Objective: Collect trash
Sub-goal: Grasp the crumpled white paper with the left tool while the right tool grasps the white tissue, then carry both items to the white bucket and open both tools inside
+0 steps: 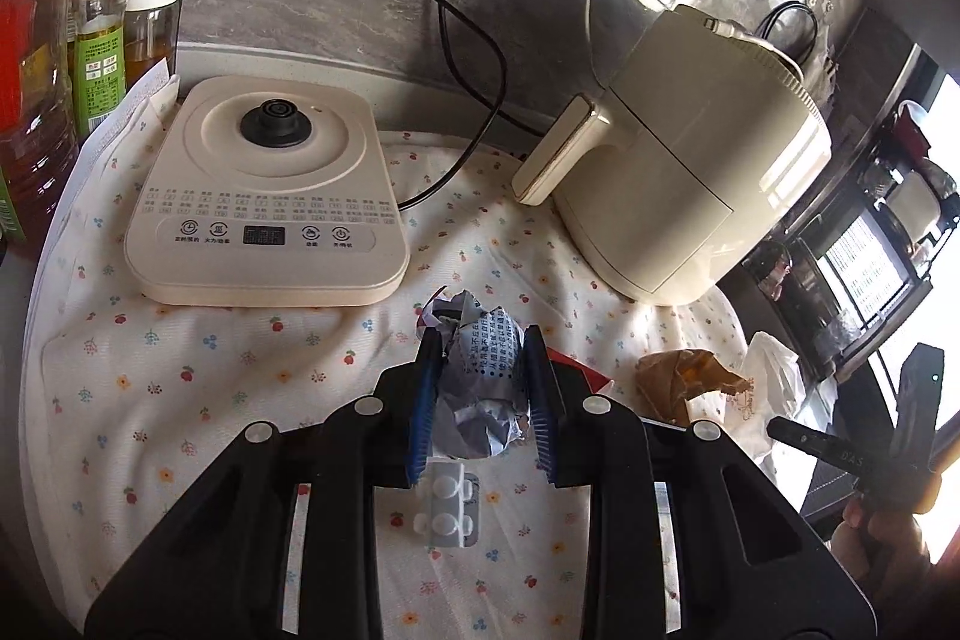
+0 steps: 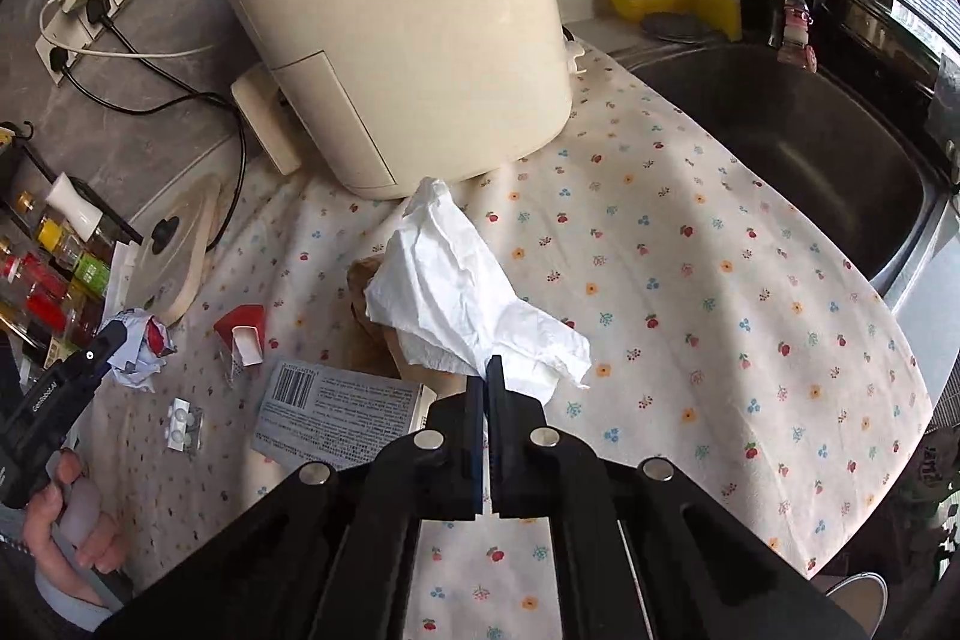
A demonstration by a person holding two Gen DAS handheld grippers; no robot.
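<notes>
A: With both tongs loaded, where does the collecting stand?

B: Mid-pickup, I judge. My right tongs (image 2: 486, 370) are clenched on a corner of the white tissue (image 2: 456, 292), which trails across the flowered cloth (image 2: 690, 280) on the bench. My left tongs (image 1: 483, 388) grasp the crumpled printed paper (image 1: 480, 388).

A: Next move?

B: Lift both clear, carry them to a bin. No bin in view.

A: Obstacles, big first?

B: Cream air fryer (image 2: 390, 10) just behind the tissue; kettle base (image 1: 270, 196) ahead of my left. Sink (image 2: 780, 130) to the right.

A: Trash left over?

B: Brown paper (image 1: 678, 382) under the tissue, barcode leaflet (image 2: 336, 418), red carton scrap (image 2: 243, 334), blister pack (image 1: 447, 508).
</notes>
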